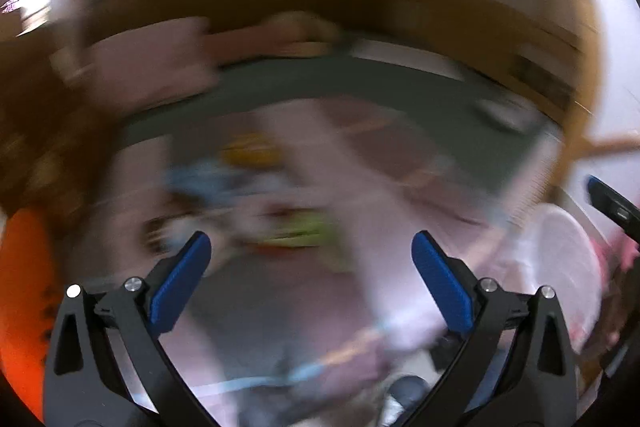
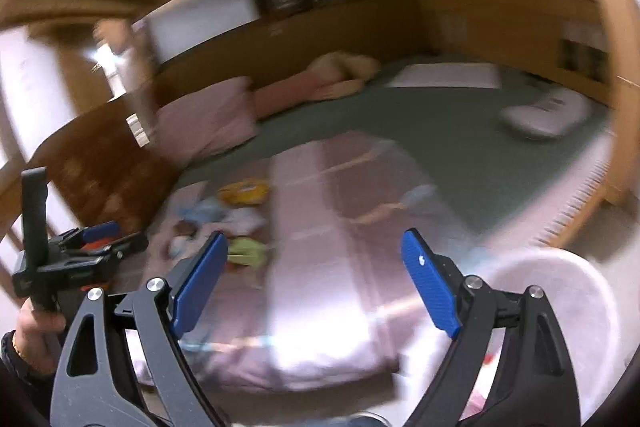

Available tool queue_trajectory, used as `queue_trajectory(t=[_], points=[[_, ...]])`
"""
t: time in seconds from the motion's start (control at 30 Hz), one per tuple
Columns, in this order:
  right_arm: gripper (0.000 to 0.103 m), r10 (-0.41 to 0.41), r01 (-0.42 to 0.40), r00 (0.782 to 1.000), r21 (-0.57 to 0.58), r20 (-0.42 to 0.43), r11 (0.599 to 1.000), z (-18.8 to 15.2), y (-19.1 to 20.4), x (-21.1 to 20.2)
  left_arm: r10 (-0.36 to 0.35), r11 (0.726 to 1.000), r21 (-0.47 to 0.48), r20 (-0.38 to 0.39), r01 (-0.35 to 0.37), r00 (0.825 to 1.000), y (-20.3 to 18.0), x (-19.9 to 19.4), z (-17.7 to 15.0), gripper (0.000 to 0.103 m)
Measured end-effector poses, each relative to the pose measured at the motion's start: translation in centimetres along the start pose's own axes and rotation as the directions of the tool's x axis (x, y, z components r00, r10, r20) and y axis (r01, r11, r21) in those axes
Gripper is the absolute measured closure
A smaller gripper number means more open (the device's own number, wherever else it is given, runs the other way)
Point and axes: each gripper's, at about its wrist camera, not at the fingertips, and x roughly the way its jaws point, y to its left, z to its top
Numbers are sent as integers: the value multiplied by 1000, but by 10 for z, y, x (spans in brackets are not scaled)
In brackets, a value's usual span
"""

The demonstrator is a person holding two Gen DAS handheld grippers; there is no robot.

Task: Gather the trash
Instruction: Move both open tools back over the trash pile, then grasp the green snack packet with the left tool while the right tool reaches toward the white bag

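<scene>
Both claws empty above the littered bed

Wood-panelled walls ring a wide bed [image 1: 360, 95] in the left wrist view, which is heavily smeared. Its green cover carries a pink blanket [image 1: 384, 187], and on that blanket lies the trash [image 1: 256, 187]: a yellow wrapper [image 1: 250, 151] farthest off, pale blue scraps in the middle, a lime-green piece [image 1: 304, 231] nearest. The left claw [image 1: 310, 247] is spread wide with nothing between its blue pads, hanging above the blanket. A pale bin [image 1: 560, 267] shows at right.

From the right wrist view the scene is clearer. The right claw [image 2: 316, 247] is likewise released and empty. The yellow wrapper [image 2: 244, 191] lies flat, its long axis running roughly left to right; the lime-green piece [image 2: 246, 251] is crumpled, and its direction cannot be told. The left claw [image 2: 100, 239] hangs beside the trash [image 2: 224, 219], its jaws unclear here. The bin [image 2: 552, 291] stands off the bed's near corner.

To do the pick well, 1 piece at a time seems wise: slow down, come in steeply, and close across the wrapper's short side without pinching blanket.
</scene>
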Motion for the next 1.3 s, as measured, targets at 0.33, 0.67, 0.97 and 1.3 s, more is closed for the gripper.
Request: queue_trajectory(t=[0.33,0.67,0.97,1.3], points=[[16,100,-100,995,-102,-1,990,16,83,102,177,913,-368,-38,-178,983,149,9,-39,3],[16,60,-67,994,-86,-89,994,-3,63,121,160,939,-308,-9,-155,987,132,5,-34,3],[16,77,-90,991,-125,-109,988,-6,71,124,145,941,-304,-33,-148,989,131,9,-36,3],[16,71,-86,990,-127,-122,988,-8,70,128,141,946,-289,-45,-148,989,129,13,-37,3]])
